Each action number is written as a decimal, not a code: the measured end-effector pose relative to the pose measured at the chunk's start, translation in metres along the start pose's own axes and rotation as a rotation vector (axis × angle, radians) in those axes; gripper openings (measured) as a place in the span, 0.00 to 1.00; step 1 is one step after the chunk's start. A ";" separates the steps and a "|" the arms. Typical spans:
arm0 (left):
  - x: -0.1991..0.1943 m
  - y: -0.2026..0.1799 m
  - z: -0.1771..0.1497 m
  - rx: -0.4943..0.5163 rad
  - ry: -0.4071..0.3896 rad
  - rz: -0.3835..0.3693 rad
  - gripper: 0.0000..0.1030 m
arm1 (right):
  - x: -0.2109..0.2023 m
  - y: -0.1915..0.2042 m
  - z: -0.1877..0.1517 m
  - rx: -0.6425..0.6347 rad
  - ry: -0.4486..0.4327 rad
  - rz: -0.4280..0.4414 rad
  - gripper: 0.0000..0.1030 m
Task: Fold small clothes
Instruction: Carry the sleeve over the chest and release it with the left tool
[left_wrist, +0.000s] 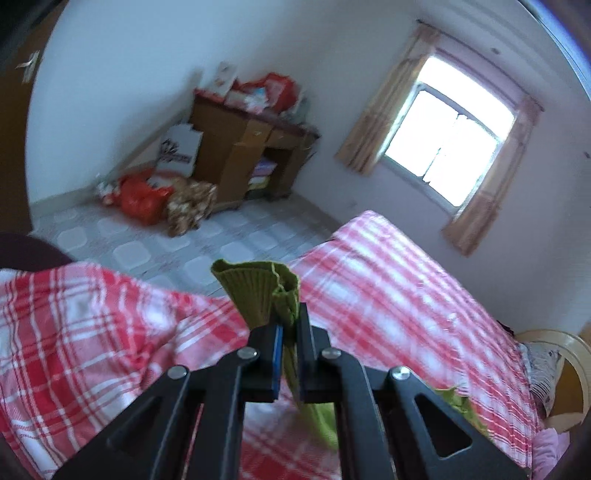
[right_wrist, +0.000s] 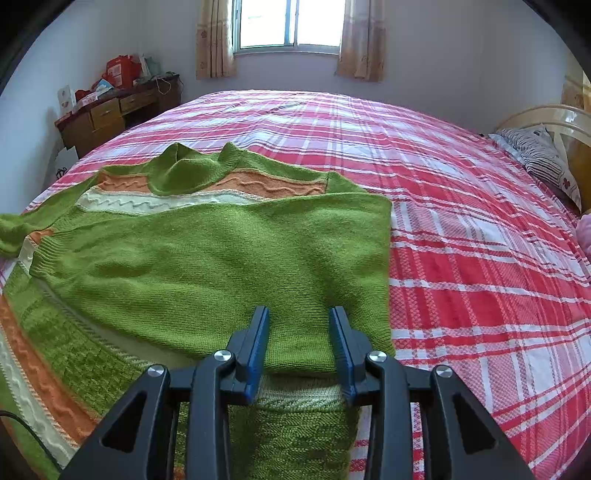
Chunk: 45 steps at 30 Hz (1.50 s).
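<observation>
A green knit sweater (right_wrist: 221, 251) with orange and cream bands lies spread on the red-and-white plaid bed (right_wrist: 461, 221), its right side folded over the body. In the left wrist view, my left gripper (left_wrist: 290, 321) is shut on a ribbed green cuff (left_wrist: 258, 284) of the sweater and holds it up above the bed (left_wrist: 388, 277); green fabric hangs down between the fingers. My right gripper (right_wrist: 300, 312) sits low over the sweater's near folded edge with its blue-padded fingers apart and the knit lying flat below them.
A wooden desk (right_wrist: 110, 110) piled with red bags and boxes stands by the far wall, left of the curtained window (right_wrist: 288, 26). Bags lie on the tiled floor (left_wrist: 140, 195). A striped pillow (right_wrist: 535, 155) and headboard (right_wrist: 554, 114) are at the right.
</observation>
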<state>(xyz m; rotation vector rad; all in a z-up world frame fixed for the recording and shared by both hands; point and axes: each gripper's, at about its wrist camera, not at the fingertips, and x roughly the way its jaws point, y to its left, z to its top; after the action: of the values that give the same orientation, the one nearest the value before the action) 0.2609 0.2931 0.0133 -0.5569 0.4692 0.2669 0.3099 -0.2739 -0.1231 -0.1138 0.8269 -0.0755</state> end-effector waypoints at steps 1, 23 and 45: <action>-0.002 -0.008 0.001 0.012 -0.007 -0.011 0.06 | 0.000 0.000 0.000 0.000 0.000 0.001 0.34; -0.012 -0.264 -0.065 0.402 0.006 -0.376 0.06 | -0.002 -0.007 -0.002 0.045 -0.014 0.050 0.35; 0.021 -0.317 -0.271 0.909 0.094 -0.310 0.79 | -0.001 -0.018 -0.003 0.109 -0.029 0.118 0.35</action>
<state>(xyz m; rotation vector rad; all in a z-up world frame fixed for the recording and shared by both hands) 0.2994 -0.1167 -0.0595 0.2525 0.5308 -0.2748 0.3064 -0.2923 -0.1218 0.0364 0.7976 -0.0075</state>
